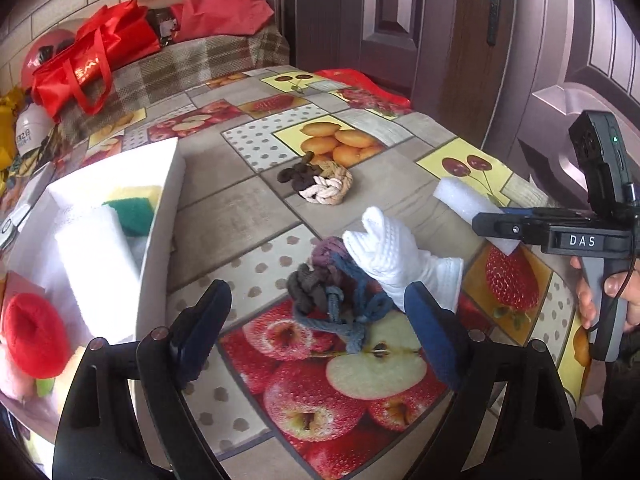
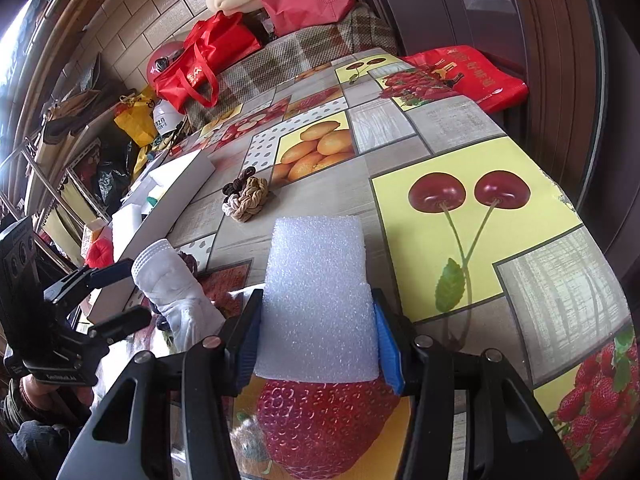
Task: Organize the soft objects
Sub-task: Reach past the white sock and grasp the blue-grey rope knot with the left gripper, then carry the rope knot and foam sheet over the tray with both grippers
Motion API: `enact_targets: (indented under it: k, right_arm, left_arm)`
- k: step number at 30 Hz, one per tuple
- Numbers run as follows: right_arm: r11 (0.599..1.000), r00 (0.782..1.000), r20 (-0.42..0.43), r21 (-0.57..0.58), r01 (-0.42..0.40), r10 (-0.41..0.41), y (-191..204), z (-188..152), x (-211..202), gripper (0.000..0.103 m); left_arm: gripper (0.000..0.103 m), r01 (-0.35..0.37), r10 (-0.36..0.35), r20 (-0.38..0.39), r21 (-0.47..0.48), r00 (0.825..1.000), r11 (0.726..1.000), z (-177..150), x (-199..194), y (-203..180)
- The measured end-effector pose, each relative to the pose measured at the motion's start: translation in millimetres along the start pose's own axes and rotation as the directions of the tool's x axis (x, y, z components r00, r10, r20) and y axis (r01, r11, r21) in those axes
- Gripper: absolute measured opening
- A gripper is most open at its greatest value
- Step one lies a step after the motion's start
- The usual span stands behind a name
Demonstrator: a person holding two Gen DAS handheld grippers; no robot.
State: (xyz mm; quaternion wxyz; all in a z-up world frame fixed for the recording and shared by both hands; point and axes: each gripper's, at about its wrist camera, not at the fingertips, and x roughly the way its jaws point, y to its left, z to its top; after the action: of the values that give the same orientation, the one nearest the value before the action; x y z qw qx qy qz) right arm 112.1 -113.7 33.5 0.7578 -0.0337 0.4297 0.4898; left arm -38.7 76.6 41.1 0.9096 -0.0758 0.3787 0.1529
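My right gripper (image 2: pixel 318 320) is shut on a white foam block (image 2: pixel 320 284), pads squeezing its sides, low over the table; the block also shows in the left wrist view (image 1: pixel 466 204), in the right gripper (image 1: pixel 496 227). My left gripper (image 1: pixel 316 316) is open around a blue-purple-brown rope knot (image 1: pixel 332 292) and a white knitted glove (image 1: pixel 392 256), also seen in the right wrist view (image 2: pixel 176 292). The left gripper (image 2: pixel 116 296) stands at the left there. A beige-brown rope knot (image 1: pixel 320 182) (image 2: pixel 245 196) lies farther back. A white box (image 1: pixel 160 240) at left holds sponges, foam and a red plush.
The table wears a fruit-print cloth (image 2: pixel 460 152). Red bags (image 1: pixel 88 60) and cushions lie on a checked bench beyond. A red bag (image 2: pixel 468 72) sits at the far right corner. Cluttered shelves (image 2: pixel 60 168) stand at left. A dark door is behind.
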Motion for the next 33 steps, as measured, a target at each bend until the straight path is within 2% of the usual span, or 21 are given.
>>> enact_targets:
  k: [3,6,8,11,12,13,14,15,16,18,22,27,33]
  right_arm:
    - [1.0,1.0,0.0,0.0,0.001,-0.001,0.3,-0.1,-0.2,0.051]
    - [1.0,1.0,0.0,0.0,0.001,-0.001,-0.1,0.1,-0.3,0.051]
    - [1.0,1.0,0.0,0.0,0.001,-0.001,-0.2,0.2,-0.3,0.051]
    - [1.0,1.0,-0.001,-0.001,0.002,-0.002,-0.3,0.4,0.1,0.051]
    - [1.0,1.0,-0.001,-0.001,0.002,-0.002,-0.5,0.4,0.0,0.051]
    - [1.0,1.0,0.0,-0.001,0.0,0.0,-0.8,0.7,-0.3,0.051]
    - [1.0,1.0,0.001,-0.001,0.001,-0.001,-0.6,0.7,-0.4,0.051]
    - [1.0,1.0,0.002,-0.005,0.001,-0.001,0.3,0.5,-0.4,0.051]
    - [1.0,1.0,0.004,-0.012,-0.001,0.001,1.1,0.6,-0.4,0.05]
    - [0.999,1.0,0.02,-0.044,0.004,-0.003,7.9,-0.6,-2.8,0.05]
    - [0.994,0.991,0.124,-0.099,0.054,-0.042,20.2,-4.6,-19.2,0.05]
    - [0.998,0.961,0.277,-0.055,0.026,-0.009,23.8,-14.1,-42.9,0.05]
    - [0.997,0.93,0.367,-0.083,-0.001,0.031,52.9,-22.7,-48.0,0.05]
  left_arm:
    - [0.089,-0.024,0.024,-0.039,0.01,0.999,1.0,2.4,6.9,6.7]
    - [0.089,-0.033,0.042,-0.103,0.086,0.994,0.996,0.7,25.0,-9.7]
    - [0.089,-0.066,0.085,-0.127,0.144,0.988,0.987,-2.2,38.6,-21.8]
    - [0.089,-0.058,0.074,-0.128,0.128,0.989,0.99,1.9,50.3,-21.0]
    - [0.083,-0.044,0.06,-0.127,0.123,0.99,0.991,3.7,52.1,-19.7]
    - [0.064,-0.02,0.034,-0.121,0.115,0.992,0.993,4.3,52.6,-18.3]
    - [0.053,0.005,0.008,-0.115,0.107,0.993,0.994,3.6,52.0,-17.7]
    - [0.036,0.018,-0.006,-0.103,0.112,0.995,0.994,2.0,49.9,-18.6]
    - [0.027,0.011,0.0,-0.084,0.135,0.996,0.991,-0.2,47.4,-22.2]
    - [0.025,-0.008,0.016,-0.046,0.166,0.999,0.986,-7.2,41.7,-26.5]
    - [0.025,0.023,-0.032,0.07,0.121,0.997,0.992,-10.9,13.6,-15.6]
    - [0.025,-0.025,0.006,0.223,0.084,0.975,0.996,-22.1,-22.8,-3.6]
    - [0.025,-0.078,0.06,0.301,0.049,0.952,0.996,-32.4,-45.7,11.2]
